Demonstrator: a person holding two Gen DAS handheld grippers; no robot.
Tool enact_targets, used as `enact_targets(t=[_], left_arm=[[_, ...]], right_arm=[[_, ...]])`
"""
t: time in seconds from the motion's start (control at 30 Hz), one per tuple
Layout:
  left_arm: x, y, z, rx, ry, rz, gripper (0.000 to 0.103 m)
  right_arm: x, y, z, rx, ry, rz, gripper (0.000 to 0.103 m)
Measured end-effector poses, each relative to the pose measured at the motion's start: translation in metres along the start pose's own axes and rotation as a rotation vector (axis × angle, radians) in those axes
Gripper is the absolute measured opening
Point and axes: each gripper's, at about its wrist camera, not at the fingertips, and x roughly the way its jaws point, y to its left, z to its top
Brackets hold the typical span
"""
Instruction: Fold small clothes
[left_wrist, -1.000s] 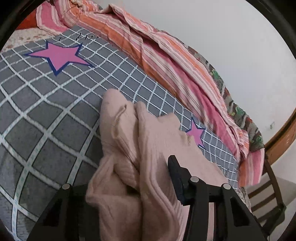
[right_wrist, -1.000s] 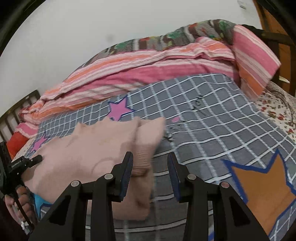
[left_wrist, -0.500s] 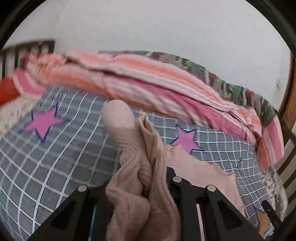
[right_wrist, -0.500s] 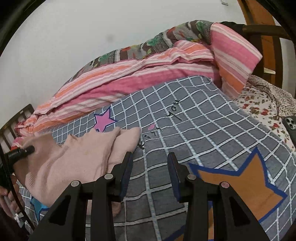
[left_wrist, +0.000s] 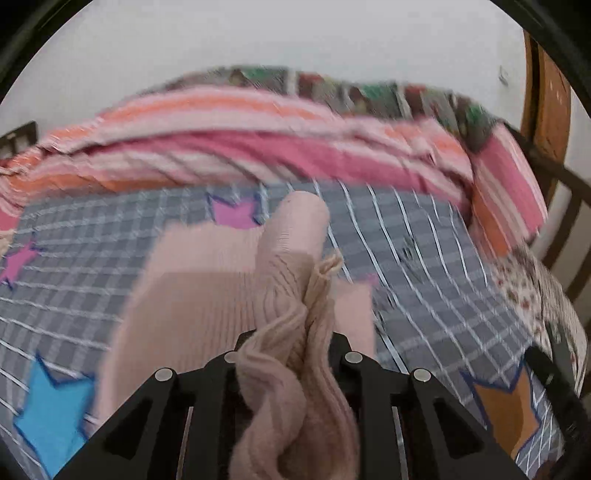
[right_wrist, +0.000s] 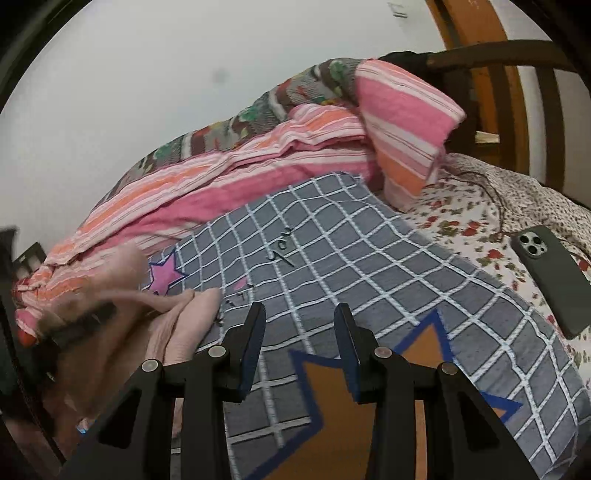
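A small pale pink knit sweater (left_wrist: 207, 295) lies on the grey checked blanket (left_wrist: 424, 258). My left gripper (left_wrist: 291, 343) is shut on a bunched part of it, a sleeve, which sticks up between the fingers and over the flat body. In the right wrist view the sweater (right_wrist: 177, 325) is blurred at the left edge, with the left gripper on it. My right gripper (right_wrist: 299, 332) is open and empty, above the blanket (right_wrist: 332, 258) and to the right of the sweater.
A striped pink and orange quilt (right_wrist: 258, 166) is heaped along the wall. A dark phone (right_wrist: 554, 280) lies on the floral sheet (right_wrist: 472, 206) at right. A wooden chair frame (right_wrist: 498, 62) stands behind. Star patches mark the blanket.
My left gripper has swung right with the sleeve, carrying it over the sweater's body. My right gripper has drawn back to the right, away from the sweater, still open.
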Motion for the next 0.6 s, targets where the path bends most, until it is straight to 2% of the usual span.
enact_targets(t=[0.07,0.13,0.17,0.2,0.27,0.33,0.4,0.47,0.6], left_arm=[[0.002,-0.001,-0.007,0.004,0.017,-0.051,0.026],[-0.003,0.006,-0.008,-0.009,0.022,-0.186,0.043],[-0.007,0.011,-0.008,-0.018,0.031,-0.263,0.048],[-0.013,0.016,-0.006,-0.027,0.044,-0.339,0.050],[-0.025,0.025,-0.004,-0.024,0.048,-0.405,0.050],[-0.044,0.040,-0.003,-0.006,0.018,-0.447,0.053],[-0.064,0.059,-0.005,0.020,-0.041,-0.433,0.059],[-0.075,0.079,-0.005,0.037,-0.083,-0.375,0.059],[-0.062,0.124,0.002,0.065,-0.079,-0.197,0.061]], right_arm=[[0.000,-0.005,0.001,0.012,0.005,-0.001,0.038],[0.000,-0.007,0.001,0.021,0.006,0.003,0.038],[0.001,-0.008,0.002,0.027,0.011,0.007,0.038],[0.002,-0.008,0.001,0.031,0.016,0.014,0.038],[0.004,-0.006,0.000,0.039,0.030,0.036,0.038],[0.007,0.001,-0.001,0.037,0.052,0.071,0.038],[0.009,0.011,-0.003,0.024,0.071,0.112,0.041],[0.012,0.026,-0.006,0.003,0.094,0.174,0.050],[0.020,0.055,-0.010,-0.023,0.127,0.285,0.053]])
